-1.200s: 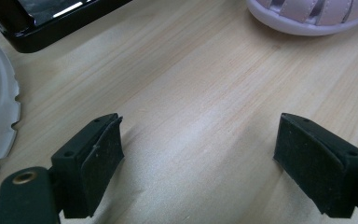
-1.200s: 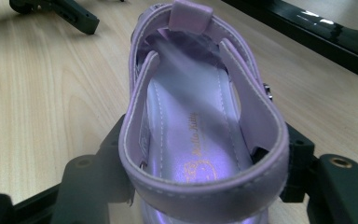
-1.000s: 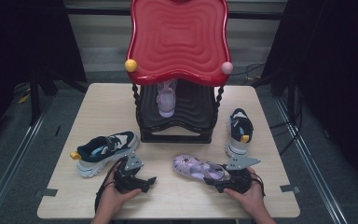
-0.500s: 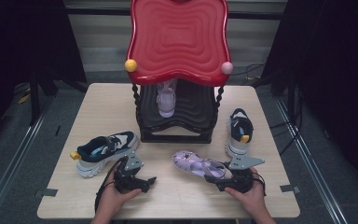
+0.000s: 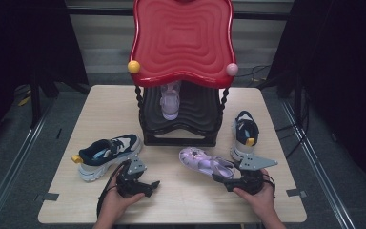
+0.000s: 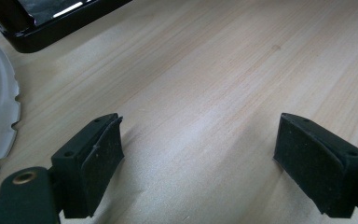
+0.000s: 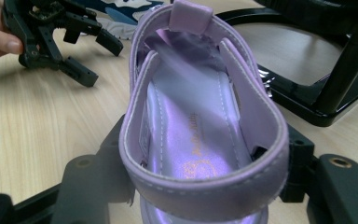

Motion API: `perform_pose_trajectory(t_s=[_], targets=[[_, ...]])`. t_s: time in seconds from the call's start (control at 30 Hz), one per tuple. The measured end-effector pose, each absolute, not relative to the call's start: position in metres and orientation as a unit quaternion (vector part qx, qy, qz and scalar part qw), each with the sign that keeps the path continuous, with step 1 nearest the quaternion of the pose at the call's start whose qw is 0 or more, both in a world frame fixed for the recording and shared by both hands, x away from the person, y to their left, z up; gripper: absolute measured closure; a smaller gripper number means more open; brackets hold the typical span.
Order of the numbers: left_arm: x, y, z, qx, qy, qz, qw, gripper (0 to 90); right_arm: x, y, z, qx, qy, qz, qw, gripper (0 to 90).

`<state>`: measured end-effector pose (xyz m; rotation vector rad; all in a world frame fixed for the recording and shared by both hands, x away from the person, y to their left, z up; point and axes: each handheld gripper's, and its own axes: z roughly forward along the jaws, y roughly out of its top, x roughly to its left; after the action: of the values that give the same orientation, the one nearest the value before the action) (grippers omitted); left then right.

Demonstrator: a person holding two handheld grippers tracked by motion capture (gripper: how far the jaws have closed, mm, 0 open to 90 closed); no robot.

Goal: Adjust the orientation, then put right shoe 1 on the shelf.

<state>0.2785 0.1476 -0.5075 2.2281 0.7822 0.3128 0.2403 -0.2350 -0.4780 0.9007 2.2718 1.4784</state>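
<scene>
A lilac sandal, glossy inside with stitched straps, is seen lying on the table in front of the rack, its heel clamped by the right gripper. Its toe is cut off in the right gripper view. The left gripper is held apart over bare wood.

Wooden table, grey floor, black curtains
</scene>
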Motion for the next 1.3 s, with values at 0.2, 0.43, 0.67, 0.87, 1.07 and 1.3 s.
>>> perform_pose_trajectory(t_s=[0.2,0.43,0.67,0.87,1.07,1.3], targets=[[0.279,0.148,-0.508,0.868,0.305,0.122,0.372,14.4,0.24,-0.237,-0.474,0.316,0.784,0.512,0.152,37.3],[0.279,0.148,-0.508,0.868,0.305,0.122,0.372,14.5,0.239,-0.239,-0.466,0.315,0.777,0.519,0.165,37.3],[0.279,0.148,-0.508,0.868,0.305,0.122,0.372,14.5,0.24,-0.238,-0.459,0.32,0.77,0.523,0.175,37.3],[0.279,0.148,-0.508,0.868,0.305,0.122,0.372,14.5,0.241,-0.234,-0.455,0.329,0.763,0.525,0.186,37.3],[0.279,0.148,-0.508,0.868,0.305,0.122,0.372,14.4,0.243,-0.231,-0.449,0.336,0.751,0.532,0.2,37.4],[0.279,0.148,-0.508,0.868,0.305,0.122,0.372,14.5,0.244,-0.228,-0.441,0.346,0.731,0.541,0.229,37.4]])
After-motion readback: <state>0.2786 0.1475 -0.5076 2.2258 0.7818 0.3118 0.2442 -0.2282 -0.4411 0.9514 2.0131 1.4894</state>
